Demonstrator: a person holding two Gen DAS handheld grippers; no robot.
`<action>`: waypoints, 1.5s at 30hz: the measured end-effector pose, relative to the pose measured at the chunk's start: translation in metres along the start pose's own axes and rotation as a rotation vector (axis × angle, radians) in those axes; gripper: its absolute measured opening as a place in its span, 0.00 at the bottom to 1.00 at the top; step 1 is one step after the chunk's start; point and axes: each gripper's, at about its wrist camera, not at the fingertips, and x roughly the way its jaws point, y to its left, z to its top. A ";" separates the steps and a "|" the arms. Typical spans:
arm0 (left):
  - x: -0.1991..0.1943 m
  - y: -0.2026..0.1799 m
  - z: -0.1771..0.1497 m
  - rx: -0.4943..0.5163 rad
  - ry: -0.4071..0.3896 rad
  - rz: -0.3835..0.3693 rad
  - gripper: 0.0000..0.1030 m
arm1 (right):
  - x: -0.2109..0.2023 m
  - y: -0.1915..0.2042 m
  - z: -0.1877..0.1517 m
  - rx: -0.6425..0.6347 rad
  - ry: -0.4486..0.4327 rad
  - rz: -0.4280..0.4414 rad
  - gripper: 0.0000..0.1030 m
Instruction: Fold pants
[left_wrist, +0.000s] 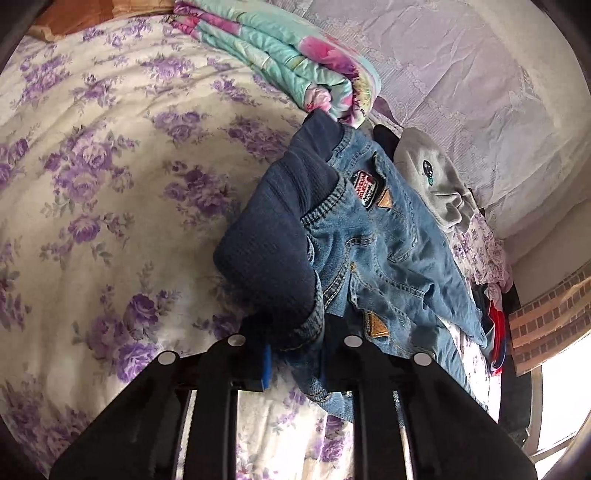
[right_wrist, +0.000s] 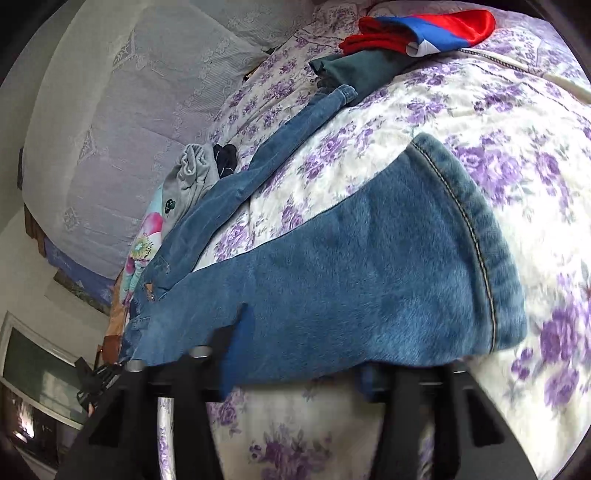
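Blue denim pants (left_wrist: 388, 236) lie on a purple-flowered bedspread (left_wrist: 110, 166). In the left wrist view their dark ribbed waistband (left_wrist: 269, 236) rises toward the camera, and my left gripper (left_wrist: 295, 354) is shut on its near edge, a blue pad (left_wrist: 266, 365) against the cloth. In the right wrist view one pant leg (right_wrist: 369, 266) stretches across the frame, its stitched hem (right_wrist: 480, 258) at the right. My right gripper (right_wrist: 303, 362) holds this leg's lower edge, which hides most of both fingers. The other leg (right_wrist: 295, 125) runs away over the bed.
A folded turquoise and pink quilt (left_wrist: 288, 62) and a grey garment (left_wrist: 439, 184) lie just beyond the waistband. A red and blue garment (right_wrist: 424, 29) and a dark green one (right_wrist: 354, 66) sit past the far leg. A lace-covered headboard (left_wrist: 461, 74) bounds the bed.
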 end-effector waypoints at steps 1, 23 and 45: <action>-0.008 -0.004 0.001 0.012 -0.011 -0.011 0.15 | -0.005 -0.002 0.007 0.001 0.005 0.029 0.06; -0.126 0.071 -0.070 -0.085 -0.125 0.048 0.56 | -0.120 -0.058 0.023 -0.027 -0.228 -0.298 0.51; -0.012 -0.011 -0.001 0.092 0.076 -0.046 0.39 | 0.038 0.074 0.006 -0.255 0.151 0.000 0.66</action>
